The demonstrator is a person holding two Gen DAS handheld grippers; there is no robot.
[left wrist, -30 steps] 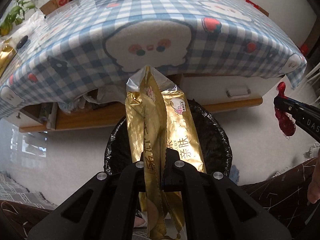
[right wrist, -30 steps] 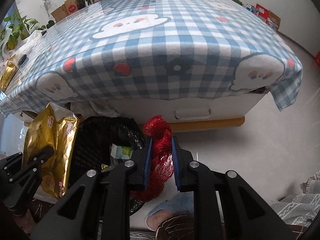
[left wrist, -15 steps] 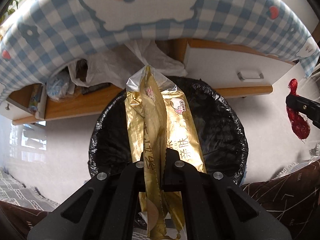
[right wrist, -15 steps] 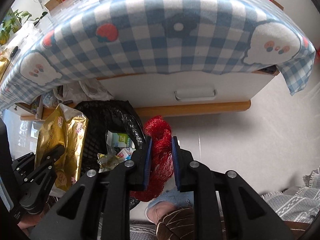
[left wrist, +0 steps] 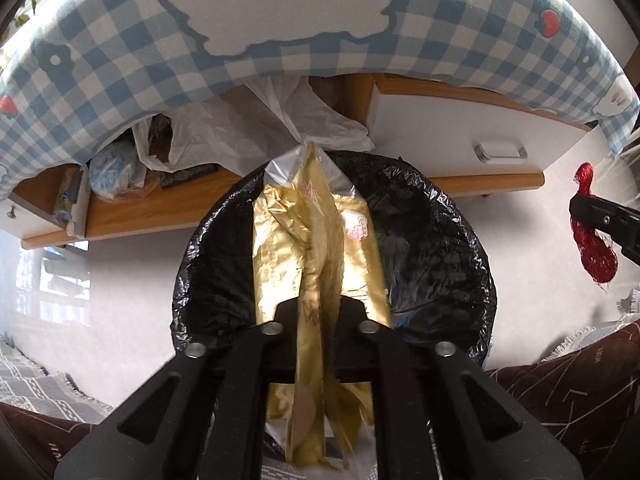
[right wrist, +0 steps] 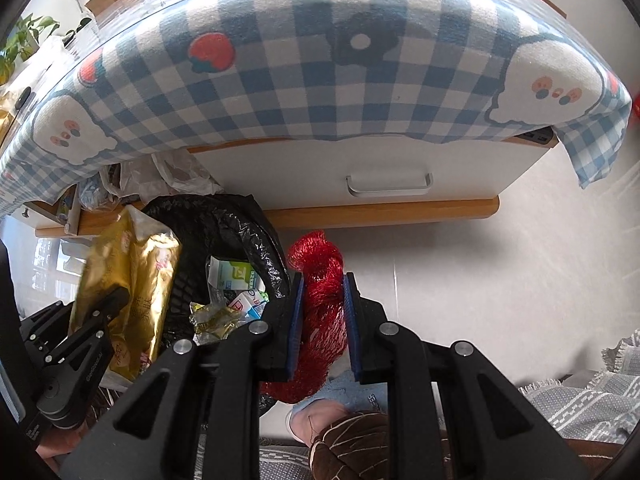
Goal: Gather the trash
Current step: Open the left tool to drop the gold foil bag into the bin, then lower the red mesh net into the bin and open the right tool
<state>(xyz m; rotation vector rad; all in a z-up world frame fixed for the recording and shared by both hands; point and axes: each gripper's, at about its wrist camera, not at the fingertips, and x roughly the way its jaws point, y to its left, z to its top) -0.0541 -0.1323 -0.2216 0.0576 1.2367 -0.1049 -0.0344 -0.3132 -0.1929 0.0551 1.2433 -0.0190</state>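
Gold wrapper (left wrist: 320, 248) hangs straight over the bin (left wrist: 440, 248), lower end between the left gripper (left wrist: 320, 316) jaws; those jaws have just been opening, gap now visible either side of the foil, so it looks released or nearly so, pads no longer pinching. Bin is black-lined, on the floor just in front of the table (left wrist: 280, 60), already holding cartons and scraps in the right view. Red mesh (right wrist: 322, 304) clamped narrow in the right gripper (right wrist: 323, 312); it sits right of the bin rim, over bare floor, not over the opening.

Step in hand: drop the wrapper. To do it well: open left wider so crinkled foil can't snag on a pad; keep it centred over the opening; a small shake if it clings. Then shift right gripper leftward until the mesh is inside the rim before letting go; mesh is light and stringy, likely to catch on the pads or the liner edge.
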